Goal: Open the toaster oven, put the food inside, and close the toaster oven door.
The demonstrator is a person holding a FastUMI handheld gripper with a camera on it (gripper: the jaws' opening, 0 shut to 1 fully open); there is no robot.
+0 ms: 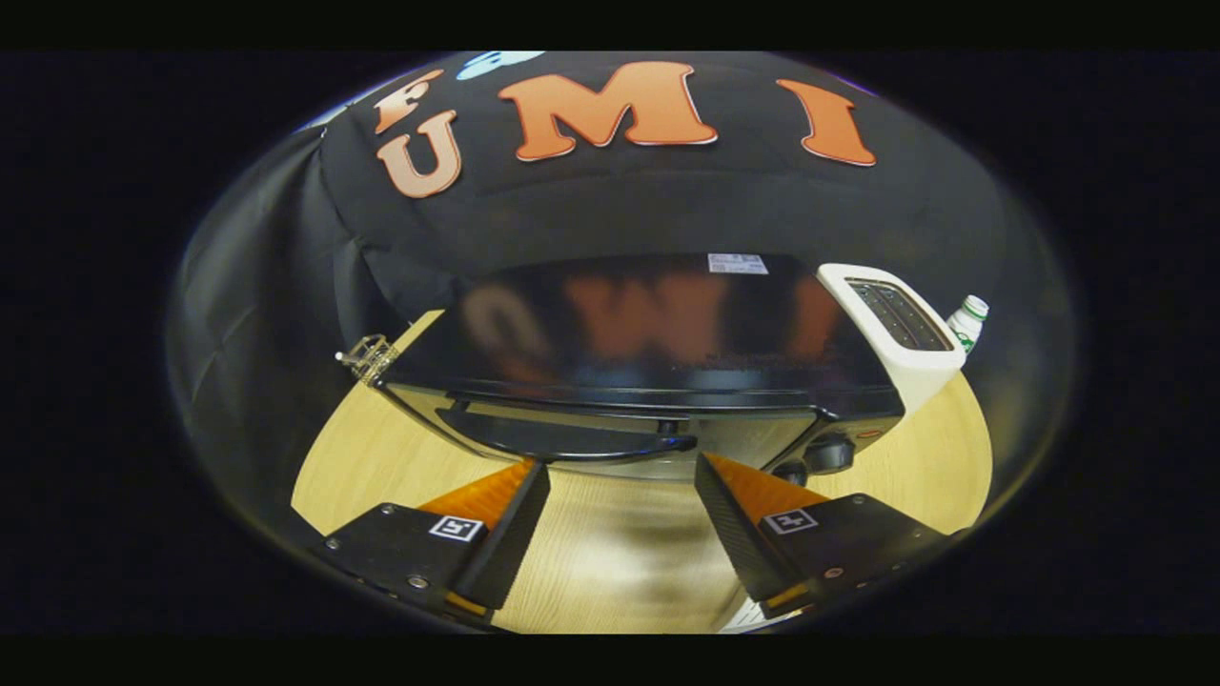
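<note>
**Lined up on oven door, nothing gripped**

Wooden table (610, 562) carries the toaster oven (629, 381), door shut. Beside its knob side: white toaster (905, 333), bottle (967, 319) behind. Gripper (620, 476) spread wide, empty, just short of the door handle (572, 443), likely positioned to pull it. Food: can't tell.

Gripper (620, 476) fingers spread apart, empty, above wooden table (610, 562). Oven (639, 381) just ahead, door closed; toaster (901, 329) beside it.
</note>
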